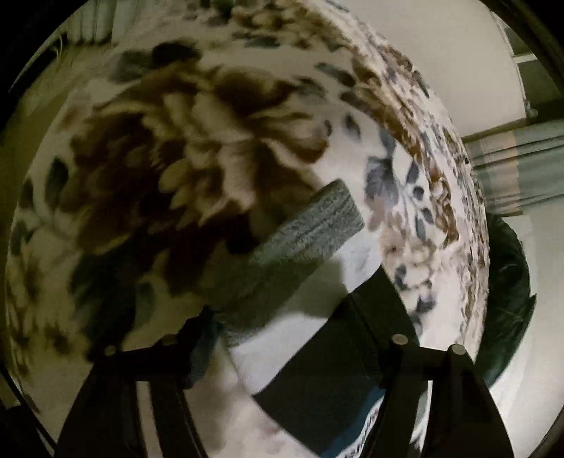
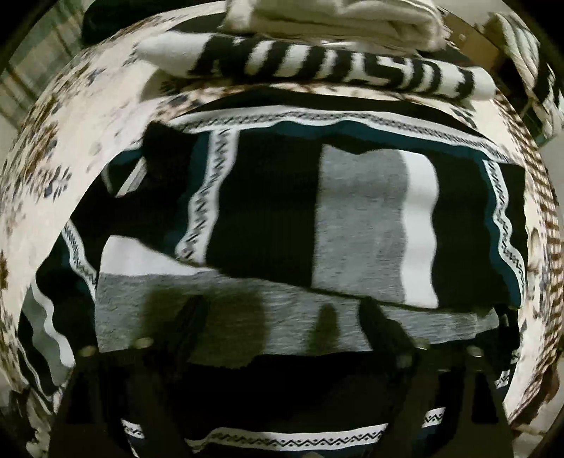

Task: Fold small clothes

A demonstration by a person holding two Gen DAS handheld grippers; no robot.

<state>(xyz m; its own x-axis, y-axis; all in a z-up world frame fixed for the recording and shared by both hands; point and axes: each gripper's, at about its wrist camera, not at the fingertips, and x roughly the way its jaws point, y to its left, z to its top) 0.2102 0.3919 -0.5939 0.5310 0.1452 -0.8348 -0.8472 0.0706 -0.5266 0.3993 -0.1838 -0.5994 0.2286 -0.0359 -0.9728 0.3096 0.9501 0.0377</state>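
Observation:
In the left wrist view a striped knit garment hangs across my left gripper (image 1: 282, 338). Its grey ribbed cuff (image 1: 310, 225) sticks out over the floral bedspread (image 1: 176, 141), and a black band (image 1: 328, 359) lies between the fingers. Whether the jaws pinch the cloth is not clear. In the right wrist view the same kind of garment (image 2: 317, 218), black, grey, white and teal with zigzag trim, lies partly folded on the bed. My right gripper (image 2: 278, 327) hovers low over its grey band, jaws apart, holding nothing.
Folded clothes are stacked at the far side of the bed: a white and black lettered piece (image 2: 317, 63) and a white one (image 2: 335, 21) above it. A dark round object (image 1: 507, 303) stands on the floor beside the bed's edge. Curtains (image 1: 521, 169) hang beyond.

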